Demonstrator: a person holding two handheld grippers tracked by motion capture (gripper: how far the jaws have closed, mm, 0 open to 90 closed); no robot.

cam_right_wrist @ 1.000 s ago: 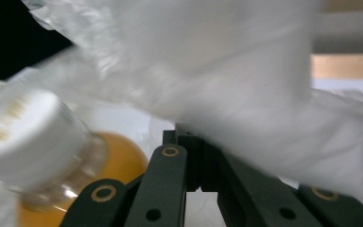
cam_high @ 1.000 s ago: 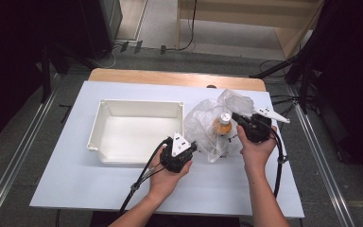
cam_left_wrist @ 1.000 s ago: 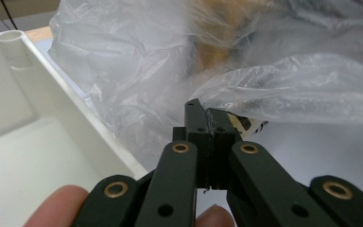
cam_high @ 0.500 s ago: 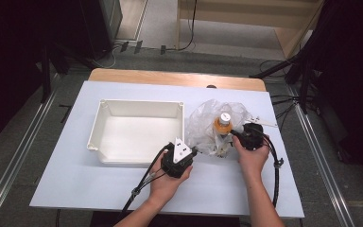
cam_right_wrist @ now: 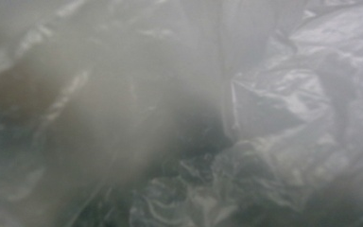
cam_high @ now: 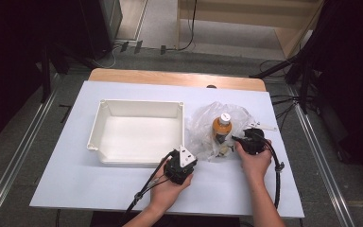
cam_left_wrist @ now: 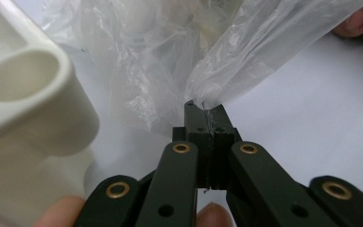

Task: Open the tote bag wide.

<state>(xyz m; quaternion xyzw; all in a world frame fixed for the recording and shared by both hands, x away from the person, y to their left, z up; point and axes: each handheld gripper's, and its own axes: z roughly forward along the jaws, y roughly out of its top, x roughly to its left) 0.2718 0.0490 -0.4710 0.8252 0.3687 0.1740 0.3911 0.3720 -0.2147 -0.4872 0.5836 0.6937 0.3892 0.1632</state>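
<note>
Both tongs clamped on clear crinkled plastic bag (cam_high: 203, 127); orange bottle (cam_high: 221, 128) inside.

A clear, crinkled plastic bag (cam_high: 203, 125) lies right of a cream-white tray (cam_high: 137, 109) on a pale blue-white table (cam_high: 75, 175). Inside the bag stands an orange bottle (cam_high: 221, 128) with a white cap. Both grippers, left (cam_high: 185, 166) and right (cam_high: 237, 140), are black, with brass-coloured rivets on the left one.
</note>
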